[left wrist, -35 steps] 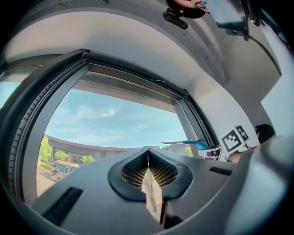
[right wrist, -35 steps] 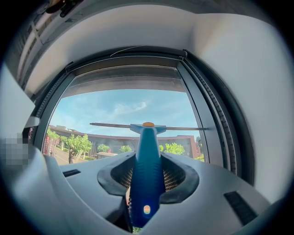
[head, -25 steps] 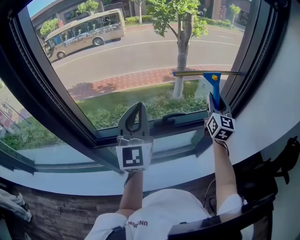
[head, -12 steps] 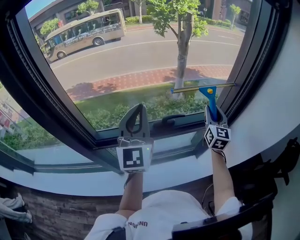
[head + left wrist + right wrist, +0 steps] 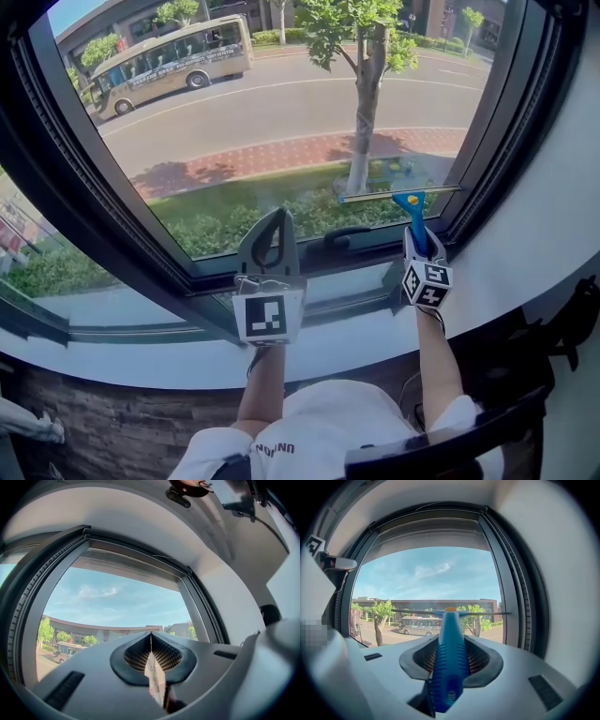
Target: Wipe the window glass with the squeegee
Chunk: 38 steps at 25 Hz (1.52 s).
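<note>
The squeegee (image 5: 409, 204) has a blue handle and a thin dark blade lying across the window glass (image 5: 281, 112) low at its right side, just above the bottom frame. My right gripper (image 5: 416, 242) is shut on the blue handle (image 5: 449, 658), and its blade (image 5: 450, 613) shows as a level bar in the right gripper view. At the lower middle, before the sill, my left gripper (image 5: 270, 236) points up, shut with nothing in it; its tips (image 5: 151, 641) meet in the left gripper view.
A dark window frame (image 5: 94, 202) surrounds the pane, with a black latch handle (image 5: 345, 234) on the bottom rail. A white sill (image 5: 141, 361) runs below. Outside are a tree (image 5: 364, 84) and a bus (image 5: 169, 61). A dark chair back (image 5: 450, 441) is behind me.
My right gripper has drawn the squeegee down the glass, from mid-height at the right to just above the bottom frame. My left gripper has stayed put.
</note>
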Each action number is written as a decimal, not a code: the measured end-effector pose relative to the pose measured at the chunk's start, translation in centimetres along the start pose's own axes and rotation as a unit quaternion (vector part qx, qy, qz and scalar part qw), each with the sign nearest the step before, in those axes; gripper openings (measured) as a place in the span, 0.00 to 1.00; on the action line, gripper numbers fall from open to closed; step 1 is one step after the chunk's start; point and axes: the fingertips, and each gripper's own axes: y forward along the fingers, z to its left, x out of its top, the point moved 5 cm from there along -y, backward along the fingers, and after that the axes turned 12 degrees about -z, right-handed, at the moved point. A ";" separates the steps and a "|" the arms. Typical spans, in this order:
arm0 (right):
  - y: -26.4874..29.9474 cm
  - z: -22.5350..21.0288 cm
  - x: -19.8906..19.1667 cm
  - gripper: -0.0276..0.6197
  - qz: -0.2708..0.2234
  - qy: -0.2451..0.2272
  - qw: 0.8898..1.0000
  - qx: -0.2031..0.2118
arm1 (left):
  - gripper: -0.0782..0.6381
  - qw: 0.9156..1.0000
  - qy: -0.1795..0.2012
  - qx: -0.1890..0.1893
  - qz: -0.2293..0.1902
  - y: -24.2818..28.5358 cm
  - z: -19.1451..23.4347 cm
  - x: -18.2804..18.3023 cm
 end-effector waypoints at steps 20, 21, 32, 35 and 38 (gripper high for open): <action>-0.8 -0.1 -4.6 0.25 0.066 -0.008 0.998 0.008 | 0.12 1.000 -0.001 0.005 0.006 -0.6 0.4 -0.4; -0.8 -0.1 -4.8 0.25 0.069 -0.008 0.998 0.007 | 0.12 1.000 0.000 0.004 0.006 -0.5 0.4 -0.3; -1.4 0.0 -6.2 0.25 0.109 -0.016 0.994 0.010 | 0.12 1.000 -0.003 0.007 0.005 -0.4 0.7 -0.1; -1.8 0.4 -4.8 0.25 0.088 -0.007 0.996 0.013 | 0.12 1.000 -0.004 0.010 0.004 -0.4 0.9 -0.2; -2.4 1.2 -1.8 0.25 0.041 0.017 0.999 0.017 | 0.12 1.000 -0.003 0.011 0.001 -0.1 0.9 -0.4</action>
